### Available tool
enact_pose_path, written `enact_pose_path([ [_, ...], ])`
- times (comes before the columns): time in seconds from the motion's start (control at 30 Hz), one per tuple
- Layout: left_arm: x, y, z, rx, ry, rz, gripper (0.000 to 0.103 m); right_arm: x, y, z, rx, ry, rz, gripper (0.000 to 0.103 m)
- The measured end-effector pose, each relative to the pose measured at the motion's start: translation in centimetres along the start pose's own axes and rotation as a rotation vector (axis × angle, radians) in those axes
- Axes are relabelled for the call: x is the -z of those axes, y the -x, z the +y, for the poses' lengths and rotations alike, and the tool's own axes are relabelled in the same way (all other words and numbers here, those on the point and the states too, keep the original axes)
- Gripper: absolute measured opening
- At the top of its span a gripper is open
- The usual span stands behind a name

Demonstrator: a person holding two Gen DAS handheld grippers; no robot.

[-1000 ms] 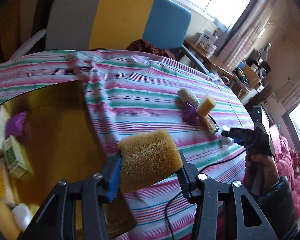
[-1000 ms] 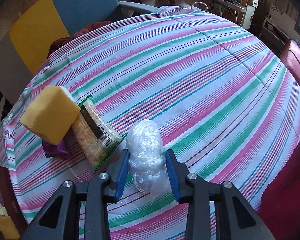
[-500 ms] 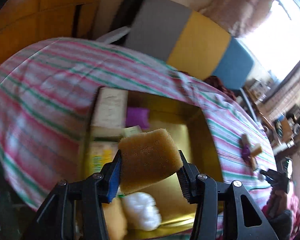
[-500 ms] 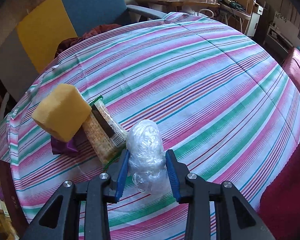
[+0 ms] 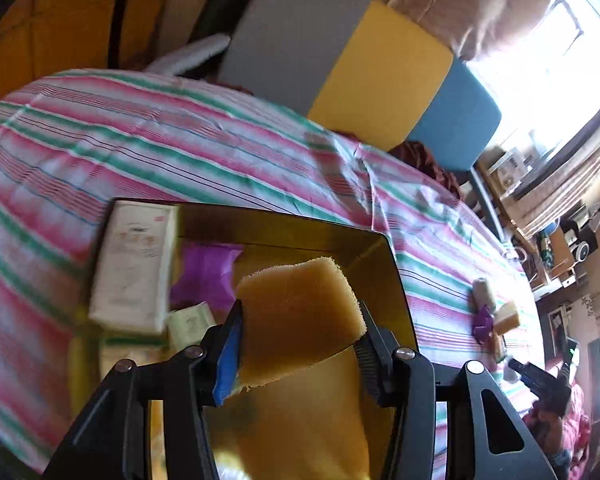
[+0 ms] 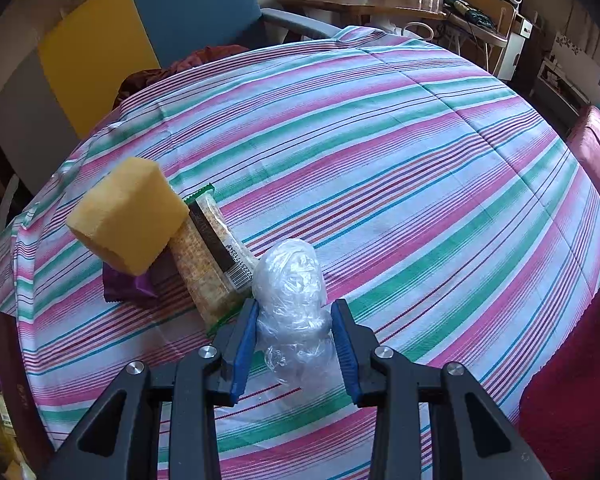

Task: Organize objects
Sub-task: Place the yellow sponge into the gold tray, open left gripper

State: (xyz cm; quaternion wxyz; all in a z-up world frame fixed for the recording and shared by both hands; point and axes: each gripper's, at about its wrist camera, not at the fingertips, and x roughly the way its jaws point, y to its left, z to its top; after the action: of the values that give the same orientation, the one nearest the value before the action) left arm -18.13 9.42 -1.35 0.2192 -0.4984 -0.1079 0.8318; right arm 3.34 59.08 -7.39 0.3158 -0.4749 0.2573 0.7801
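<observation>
Left wrist: left gripper (image 5: pixel 300 344) clamps sponge (image 5: pixel 298 316) above gold box (image 5: pixel 384 264), near right wall. Risk: early release bounces sponge onto rim.

Right wrist: right gripper (image 6: pixel 294 340) squeezes plastic bag (image 6: pixel 292 292), beside cracker pack (image 6: pixel 210 264). Risk: slippery film slides out when lifted.

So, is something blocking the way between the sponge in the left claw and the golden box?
Nothing visible does. The porous yellow-brown sponge hangs over a bare part of the shiny golden box; the packets lie further left.
</observation>
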Motion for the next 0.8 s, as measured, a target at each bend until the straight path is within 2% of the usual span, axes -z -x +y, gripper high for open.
enact_pose_path([
  [0.07,-1.1,-2.2,-0.6,-0.01,-0.007,0.036,0.052,0.0,0.0,0.0,-0.001,0.003,0.001,0.037],
  [0.2,-2.7,-5.6,-0.5,-0.084,-0.005,0.063,0.053,-0.1,-0.1,0.1,-0.001,0.009,0.002,0.037],
  [0.3,-3.1,-6.7,0.0,-0.125,0.018,0.067,0.062,-0.1,-0.2,0.1,0.0,0.008,0.004,0.037],
  [0.37,-3.3,-6.3,0.2,-0.125,0.022,0.059,0.072,-0.2,-0.2,0.1,0.002,0.009,0.005,0.037],
  [0.47,-3.2,-5.1,0.4,-0.132,0.011,0.026,0.079,-0.2,-0.2,0.1,0.004,0.012,0.006,0.037],
  [0.67,-2.5,-1.8,1.2,-0.122,0.045,-0.024,0.08,-0.1,0.0,0.1,0.006,0.007,0.0,0.037],
  [0.8,-0.7,1.4,0.9,-0.148,0.003,-0.087,0.08,-0.2,0.6,0.1,0.004,0.01,-0.029,0.037],
])
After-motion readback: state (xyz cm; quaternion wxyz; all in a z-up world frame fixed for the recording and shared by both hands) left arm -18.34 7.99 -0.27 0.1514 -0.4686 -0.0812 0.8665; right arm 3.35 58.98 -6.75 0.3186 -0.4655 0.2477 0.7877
